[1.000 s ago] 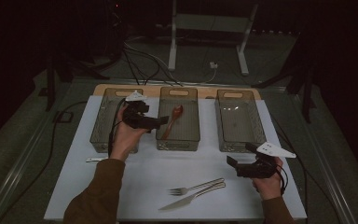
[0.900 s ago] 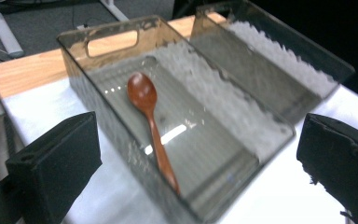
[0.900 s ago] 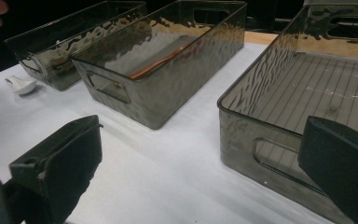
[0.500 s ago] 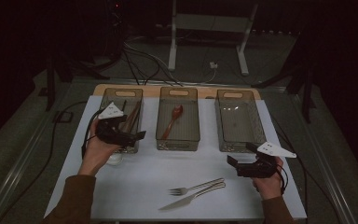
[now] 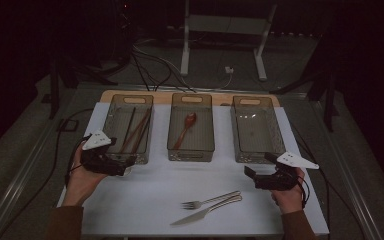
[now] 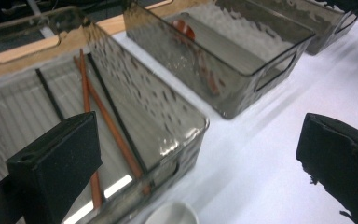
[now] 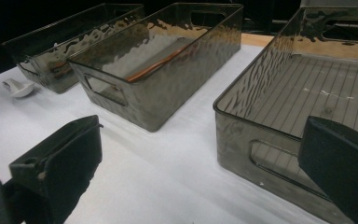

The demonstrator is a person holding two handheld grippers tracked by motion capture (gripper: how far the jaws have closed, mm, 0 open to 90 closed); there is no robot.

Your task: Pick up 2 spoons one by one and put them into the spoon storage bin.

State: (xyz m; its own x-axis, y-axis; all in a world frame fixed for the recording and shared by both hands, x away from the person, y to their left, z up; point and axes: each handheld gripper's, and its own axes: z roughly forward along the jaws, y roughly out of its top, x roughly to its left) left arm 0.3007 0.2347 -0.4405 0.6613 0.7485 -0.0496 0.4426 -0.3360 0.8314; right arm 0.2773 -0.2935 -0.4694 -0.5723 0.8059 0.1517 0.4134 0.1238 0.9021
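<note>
The sorting job has three bins in a row at the back of the white tabletop [image 5: 150, 185], and the middle bin [image 5: 192, 156] holds a red-brown spoon [image 5: 185, 129]. The bin to its left [image 5: 111, 120] holds chopsticks [image 5: 136, 129], and the bin to its right [image 5: 280, 135] has nothing in it. A fork [image 5: 210, 200] and a knife [image 5: 205, 212] lie side by side on the tabletop, in front of the middle bin and a little to its right. The left tool [image 5: 122, 165] is off to the left of the middle bin, by the front corner of the chopstick bin. Its jaws are wide apart and hold nothing. Just under it sits a small white piece [image 6: 172, 215]; I cannot tell if it is a little spoon or a dish. It looks hard, smooth and light, so it may slip or chip. The right tool [image 5: 250, 175] is in front of the bin on the right, with its jaws wide and holding nothing too. The fork and knife look stiff, thin and shiny. They lie flat, so they may be hard to pinch. I think the best place to grab them is across the middle of the handle.
</note>
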